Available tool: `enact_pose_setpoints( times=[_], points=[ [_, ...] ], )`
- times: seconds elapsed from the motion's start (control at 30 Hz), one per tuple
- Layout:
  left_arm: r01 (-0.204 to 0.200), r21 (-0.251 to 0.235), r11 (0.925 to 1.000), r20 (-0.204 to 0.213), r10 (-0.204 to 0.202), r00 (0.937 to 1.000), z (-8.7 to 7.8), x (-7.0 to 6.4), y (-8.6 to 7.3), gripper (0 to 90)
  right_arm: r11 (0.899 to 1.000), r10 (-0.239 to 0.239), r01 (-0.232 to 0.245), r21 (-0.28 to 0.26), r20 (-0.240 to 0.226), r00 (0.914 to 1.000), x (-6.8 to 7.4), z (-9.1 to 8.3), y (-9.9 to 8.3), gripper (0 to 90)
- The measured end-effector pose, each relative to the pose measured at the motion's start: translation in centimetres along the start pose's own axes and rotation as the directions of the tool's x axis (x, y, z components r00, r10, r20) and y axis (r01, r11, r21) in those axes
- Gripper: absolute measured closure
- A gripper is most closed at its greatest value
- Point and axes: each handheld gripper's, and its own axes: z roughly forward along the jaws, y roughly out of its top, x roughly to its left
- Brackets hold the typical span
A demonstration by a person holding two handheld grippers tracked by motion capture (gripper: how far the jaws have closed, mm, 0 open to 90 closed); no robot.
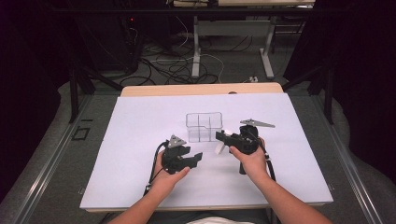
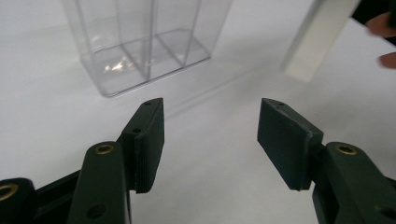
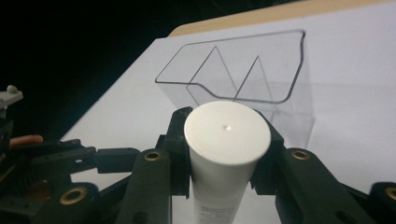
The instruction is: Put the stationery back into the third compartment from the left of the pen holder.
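A clear plastic organizer (image 1: 204, 127) with several compartments stands upright on the white sheet near the table's middle; it looks empty. My right gripper (image 1: 222, 138) is shut on a white tube (image 3: 227, 154), cap end toward the camera, just right of the organizer (image 3: 243, 77). In the high view the tube (image 1: 219, 147) hangs slanted below the jaws. My left gripper (image 1: 196, 157) is open with nothing between its fingers, low over the sheet in front of the organizer (image 2: 140, 44). The tube (image 2: 322, 37) appears at the upper right of the left gripper view.
A large white sheet (image 1: 140, 140) covers the wooden table (image 1: 201, 88). Beyond the far edge stand table legs (image 1: 196, 46) and tangled cables on the floor. Dark curtains flank both sides.
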Motion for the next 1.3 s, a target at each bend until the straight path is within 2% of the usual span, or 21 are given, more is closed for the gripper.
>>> enact_pose_setpoints(
  times=[0.13,0.2,0.27,0.3,0.4,0.47,0.6,0.67,0.83,1.0,1.07,1.13,1.2,1.3],
  points=[
    [-0.004,0.004,1.0000,-0.028,0.004,0.9996,0.1,0.7,0.1,37.6,0.996,-0.080,0.081,-0.026,0.039,0.9961,0.1,0.1,0.2,65.8],
    [0.000,0.019,0.9998,-0.043,0.001,0.9991,0.2,1.0,0.1,34.4,0.995,-0.094,0.097,-0.037,0.070,0.9931,-0.1,0.1,0.5,65.8],
    [-0.005,0.038,0.9993,-0.081,0.008,0.9967,0.3,1.5,0.1,34.1,0.993,-0.103,0.107,-0.040,0.085,0.9911,-0.2,0.2,0.6,65.8],
    [-0.001,0.033,0.9995,-0.089,0.004,0.9960,0.3,1.8,0.1,33.0,0.992,-0.108,0.114,-0.052,0.105,0.9885,-0.3,0.2,1.0,65.8],
    [0.026,0.026,0.9993,-0.092,-0.023,0.9955,0.1,2.6,0.2,31.6,0.991,-0.116,0.124,-0.059,0.115,0.9866,-0.5,0.2,1.5,65.8],
    [0.027,0.010,0.9996,-0.098,-0.026,0.9948,-0.2,3.1,0.3,30.8,0.990,-0.111,0.121,-0.074,0.122,0.9863,-0.6,0.2,2.1,65.8],
    [0.000,-0.022,0.9998,-0.123,-0.003,0.9924,-0.8,3.8,0.3,29.8,0.987,-0.122,0.135,-0.089,0.137,0.9829,-0.6,0.2,3.6,65.8],
    [-0.010,-0.028,0.9996,-0.133,0.006,0.9910,-1.0,4.2,0.3,25.3,0.985,-0.124,0.139,-0.100,0.145,0.9816,-0.6,0.3,4.2,65.8],
    [0.028,-0.030,0.9992,-0.159,-0.032,0.9868,-1.3,5.4,0.2,23.4,0.981,-0.143,0.162,-0.108,0.166,0.9757,-0.3,0.8,5.6,65.7],
    [0.020,-0.014,0.9997,-0.204,-0.022,0.9788,-1.4,6.6,0.1,17.4,0.979,-0.160,0.180,-0.100,0.178,0.9709,0.1,1.7,6.7,65.8],
    [0.048,-0.025,0.9985,-0.208,-0.052,0.9767,-1.4,6.8,0.1,16.1,0.977,-0.169,0.189,-0.099,0.184,0.9683,0.3,2.2,7.0,65.7],
    [0.055,-0.038,0.9977,-0.216,-0.062,0.9744,-1.4,7.0,0.1,14.8,0.975,-0.178,0.199,-0.101,0.187,0.9661,0.6,2.7,7.2,65.7],
    [0.073,-0.057,0.9957,-0.217,-0.084,0.9726,-1.4,7.2,0.1,9.3,0.972,-0.192,0.213,-0.097,0.189,0.9630,0.7,3.1,7.4,65.7],
    [0.072,-0.063,0.9954,-0.219,-0.084,0.9720,-1.6,7.4,0.1,1.7,0.972,-0.195,0.215,-0.092,0.189,0.9625,1.0,3.9,7.5,65.7]
  ],
)
